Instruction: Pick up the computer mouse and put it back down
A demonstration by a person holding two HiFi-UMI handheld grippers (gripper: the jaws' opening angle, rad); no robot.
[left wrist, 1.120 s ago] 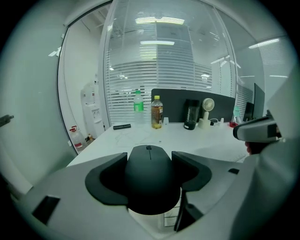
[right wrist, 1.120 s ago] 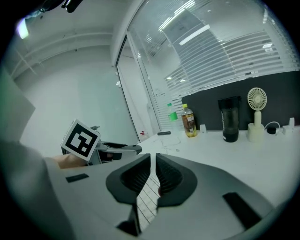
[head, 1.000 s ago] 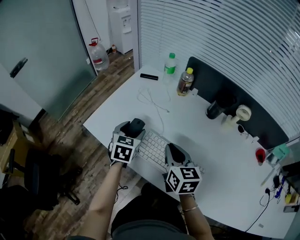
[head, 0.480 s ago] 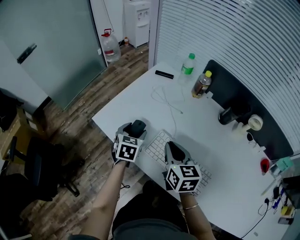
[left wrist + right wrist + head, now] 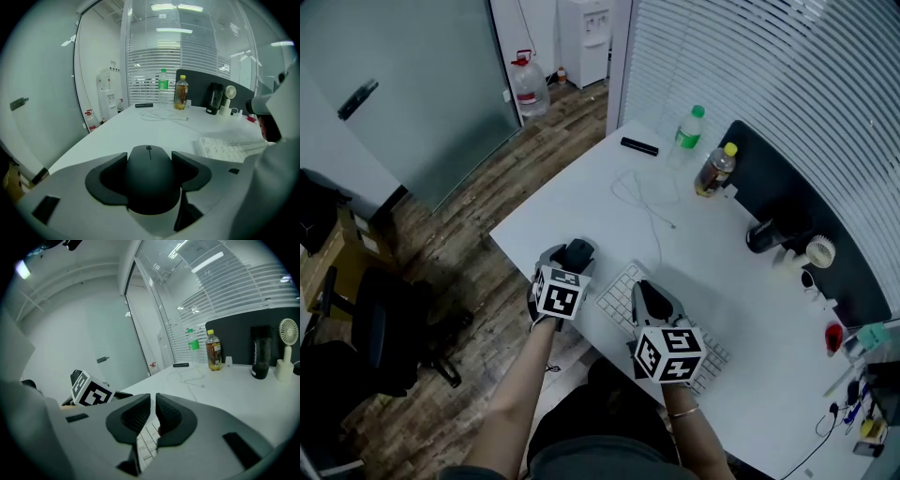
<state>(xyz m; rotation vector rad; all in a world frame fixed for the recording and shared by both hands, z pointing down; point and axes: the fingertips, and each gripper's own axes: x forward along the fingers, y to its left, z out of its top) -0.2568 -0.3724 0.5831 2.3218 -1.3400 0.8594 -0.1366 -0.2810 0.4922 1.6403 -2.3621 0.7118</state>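
A black computer mouse (image 5: 578, 252) sits between the jaws of my left gripper (image 5: 573, 258), which is shut on it near the white desk's (image 5: 572, 202) near-left edge. In the left gripper view the mouse (image 5: 150, 176) fills the gap between both dark fingers (image 5: 108, 178), scroll wheel pointing away. I cannot tell whether it touches the desk. My right gripper (image 5: 648, 300) hovers over the white keyboard (image 5: 615, 296). Its jaws (image 5: 153, 405) are shut with only a thin slit and nothing between them.
A white cable (image 5: 648, 201) lies mid-desk. At the back stand a black remote (image 5: 639, 146), a green-capped bottle (image 5: 687, 137), a yellow-capped bottle (image 5: 714, 172), a black cup (image 5: 766, 234) and a small fan (image 5: 817, 251). An office chair (image 5: 384, 328) stands on the floor to the left.
The head view has shifted, so the desk sits further right and lower in the frame. The left gripper still holds the mouse; both grippers keep nearly the same places.
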